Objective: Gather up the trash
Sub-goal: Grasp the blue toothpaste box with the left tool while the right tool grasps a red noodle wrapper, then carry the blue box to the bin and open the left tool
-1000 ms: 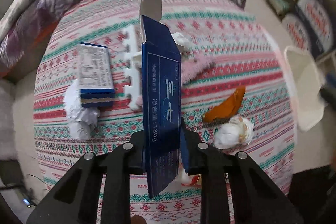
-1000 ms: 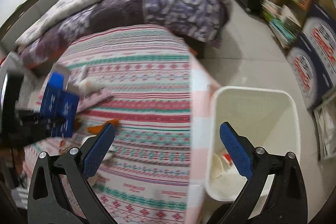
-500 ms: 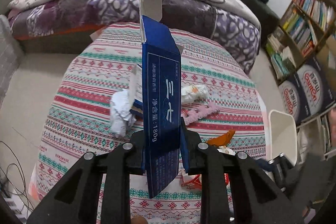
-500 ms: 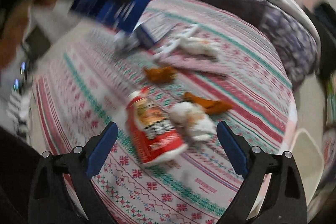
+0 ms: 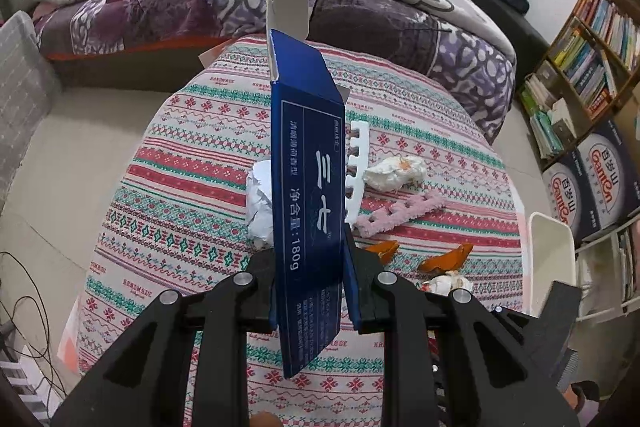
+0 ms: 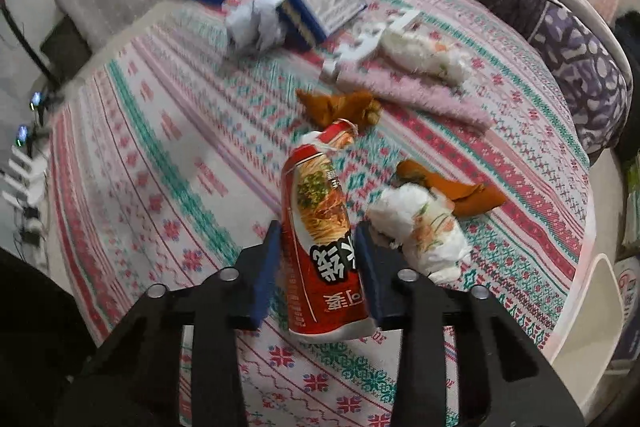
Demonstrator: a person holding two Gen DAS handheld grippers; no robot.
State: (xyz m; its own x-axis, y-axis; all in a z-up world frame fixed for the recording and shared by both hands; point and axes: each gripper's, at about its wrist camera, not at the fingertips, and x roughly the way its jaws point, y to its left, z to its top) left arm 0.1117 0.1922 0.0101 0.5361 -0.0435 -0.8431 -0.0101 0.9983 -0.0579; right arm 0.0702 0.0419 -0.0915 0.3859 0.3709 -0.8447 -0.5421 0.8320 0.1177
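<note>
2 pieces of trash are in our jaws right now. Our left gripper [image 5: 310,291] pinches a tall blue box [image 5: 308,195] tight and holds it up above the table [image 5: 192,147], with its open flap on top. Our right gripper [image 6: 318,259] is low over the table, and its jaws are closing on a red noodle packet [image 6: 320,227]. The packet lies between the 2 pads, and they look like they touch its sides, but it still seems to rest on the striped cloth.

So we think the step now is grabbing the packet. Next we need a firm squeeze, then a lift. The packet is soft and puffy, so it may slip or bend if we hold it loosely.

More trash waits on the table: a white crumpled tissue [image 6: 420,227] just beside the packet, 2 orange peels [image 6: 452,187], a ball of white paper [image 5: 260,203], and another tissue [image 5: 394,173] farther back. A pink fluffy strip [image 5: 400,215] and a white comb-like piece [image 5: 356,171] lie there too.

At the table's right edge stands a white bin [image 5: 552,263]. We think both things in our jaws should go there.
</note>
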